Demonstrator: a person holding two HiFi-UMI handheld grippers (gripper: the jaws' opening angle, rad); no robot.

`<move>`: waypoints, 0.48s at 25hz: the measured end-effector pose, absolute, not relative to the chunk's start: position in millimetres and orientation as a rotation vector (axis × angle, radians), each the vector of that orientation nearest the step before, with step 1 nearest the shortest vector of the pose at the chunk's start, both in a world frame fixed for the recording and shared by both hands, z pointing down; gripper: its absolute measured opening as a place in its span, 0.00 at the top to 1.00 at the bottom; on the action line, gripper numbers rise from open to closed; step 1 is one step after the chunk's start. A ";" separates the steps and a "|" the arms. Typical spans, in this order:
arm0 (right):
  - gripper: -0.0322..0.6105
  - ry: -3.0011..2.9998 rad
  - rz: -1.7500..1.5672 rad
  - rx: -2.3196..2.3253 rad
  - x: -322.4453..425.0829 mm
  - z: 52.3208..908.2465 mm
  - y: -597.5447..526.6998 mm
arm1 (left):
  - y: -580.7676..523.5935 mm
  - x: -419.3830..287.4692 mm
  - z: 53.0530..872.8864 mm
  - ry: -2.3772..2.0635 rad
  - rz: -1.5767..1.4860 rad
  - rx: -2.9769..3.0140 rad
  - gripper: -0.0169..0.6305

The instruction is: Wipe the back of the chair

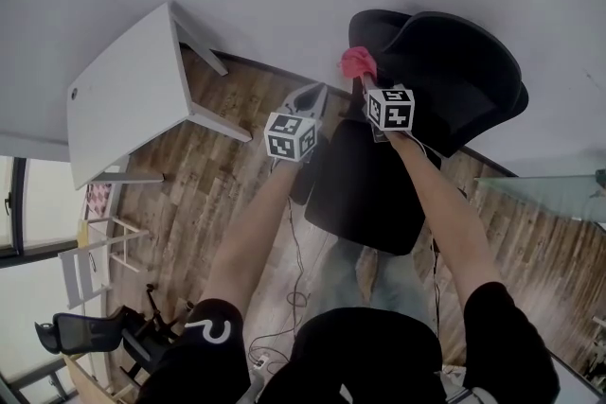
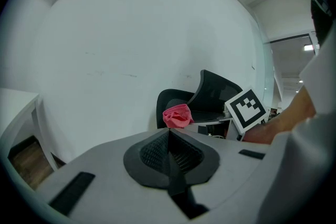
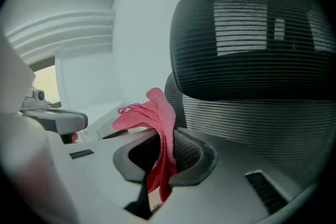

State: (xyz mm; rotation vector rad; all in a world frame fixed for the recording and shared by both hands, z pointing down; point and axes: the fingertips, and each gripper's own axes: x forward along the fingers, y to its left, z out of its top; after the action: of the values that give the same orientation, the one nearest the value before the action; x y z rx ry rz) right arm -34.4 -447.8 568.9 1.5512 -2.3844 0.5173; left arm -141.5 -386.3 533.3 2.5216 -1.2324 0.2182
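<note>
While right hand-held gripper (image 3: 160, 152) clamps pink cloth (image 3: 155, 113) | left hand-held gripper (image 2: 169, 144) closed, empty

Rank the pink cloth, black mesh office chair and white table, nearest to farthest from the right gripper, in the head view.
1. Pink cloth: the right gripper clamps it.
2. Black mesh office chair: just ahead.
3. White table: far left.

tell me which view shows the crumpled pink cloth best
The right gripper view: the crumpled pink cloth sits large and central, pinched in the right gripper's jaws before the black mesh chair back. The head view shows only a small pink bunch; the left gripper view shows it small and distant.
</note>
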 end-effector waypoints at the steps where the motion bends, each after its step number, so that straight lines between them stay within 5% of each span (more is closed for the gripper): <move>1: 0.86 -2.374 0.497 1.547 -36.8 571.3 -450.7 | -386.3 -143.1 535.1 -1.235 0.221 2.518 0.94; 12: 0.85 -2.283 0.454 1.624 -18.0 597.0 -471.4 | -376.2 -151.4 546.3 -1.248 0.250 2.505 0.94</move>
State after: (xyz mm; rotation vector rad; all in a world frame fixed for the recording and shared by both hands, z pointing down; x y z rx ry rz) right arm -18.0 -471.4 597.0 1.6236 -2.2828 0.4544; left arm -151.4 -376.2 546.3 2.5050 -1.2484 0.2504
